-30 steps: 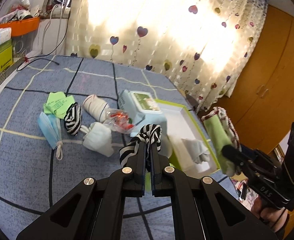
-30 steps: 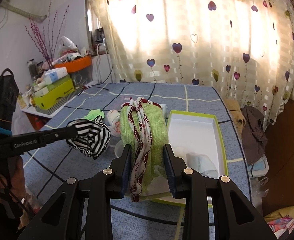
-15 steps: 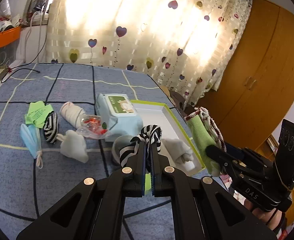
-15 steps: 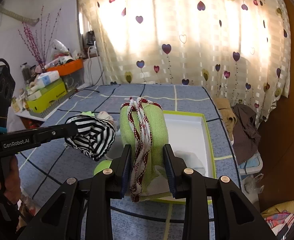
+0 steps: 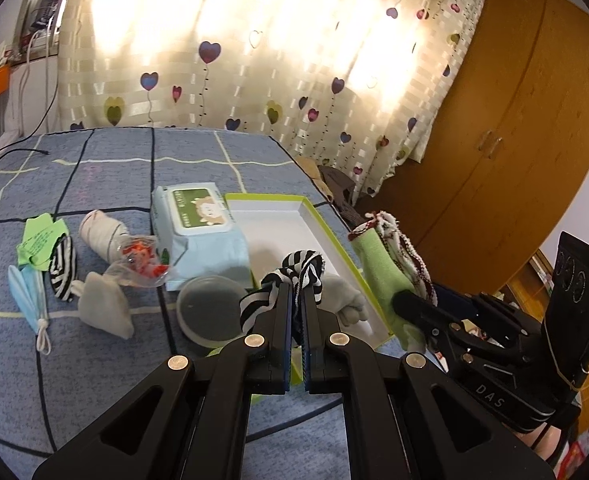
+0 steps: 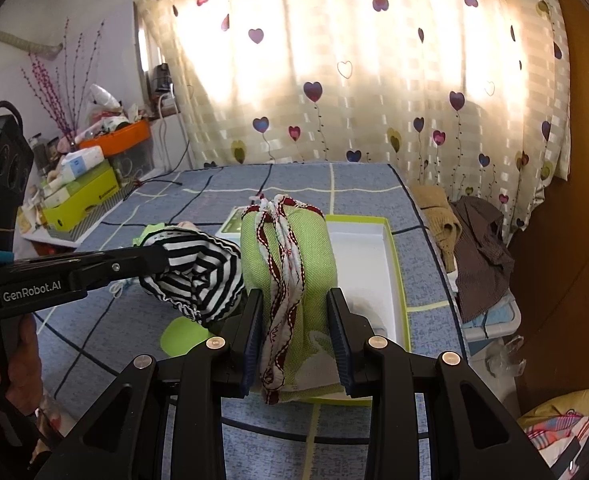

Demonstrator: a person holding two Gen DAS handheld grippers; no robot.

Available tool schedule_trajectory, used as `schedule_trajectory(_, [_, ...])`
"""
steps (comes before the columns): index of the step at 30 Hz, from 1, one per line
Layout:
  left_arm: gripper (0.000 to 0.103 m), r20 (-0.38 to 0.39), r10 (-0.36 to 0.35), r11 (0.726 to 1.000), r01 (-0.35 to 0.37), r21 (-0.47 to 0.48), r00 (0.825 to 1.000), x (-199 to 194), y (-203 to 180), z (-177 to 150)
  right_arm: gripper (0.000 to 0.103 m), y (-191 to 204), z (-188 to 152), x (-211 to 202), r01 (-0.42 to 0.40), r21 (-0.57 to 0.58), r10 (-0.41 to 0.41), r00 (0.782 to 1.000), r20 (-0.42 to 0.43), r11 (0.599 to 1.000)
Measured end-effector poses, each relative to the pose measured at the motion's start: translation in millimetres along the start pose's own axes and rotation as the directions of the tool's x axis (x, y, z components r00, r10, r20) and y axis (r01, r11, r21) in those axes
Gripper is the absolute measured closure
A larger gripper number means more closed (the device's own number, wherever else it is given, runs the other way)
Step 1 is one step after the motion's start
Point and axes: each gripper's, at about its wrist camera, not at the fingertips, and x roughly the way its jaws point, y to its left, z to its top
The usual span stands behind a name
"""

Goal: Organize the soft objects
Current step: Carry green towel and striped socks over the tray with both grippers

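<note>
I've swung both loads toward the bed's right edge: left gripper (image 5: pixel 297 294) pinching the striped sock (image 5: pixel 290 276), right gripper (image 6: pixel 296 322) clamping the green cloth (image 6: pixel 290 264), both now over the white box (image 5: pixel 294 220).

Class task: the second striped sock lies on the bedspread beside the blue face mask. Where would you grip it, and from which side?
Grip the striped sock across its narrow middle, from above. It lies flat as a long bundle, mask close on one side, so jaws should straddle its short width.
</note>
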Motion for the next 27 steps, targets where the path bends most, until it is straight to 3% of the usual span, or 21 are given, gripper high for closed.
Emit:
schedule_trajectory(17, [0.100, -0.058, -0.005, 1.000, 0.005, 0.007, 0.998, 40, -20, 7, 0.073, -50, -8, 10, 0.046, 0.085, -0.045, 0.999, -0.019, 0.995])
schedule_trajectory(27, [0.099, -0.115, 0.000, 1.000, -0.001, -0.009, 0.993, 70, -21, 3, 0.073, -66, -12, 43, 0.045, 0.100, -0.038, 0.997, -0.074, 0.994])
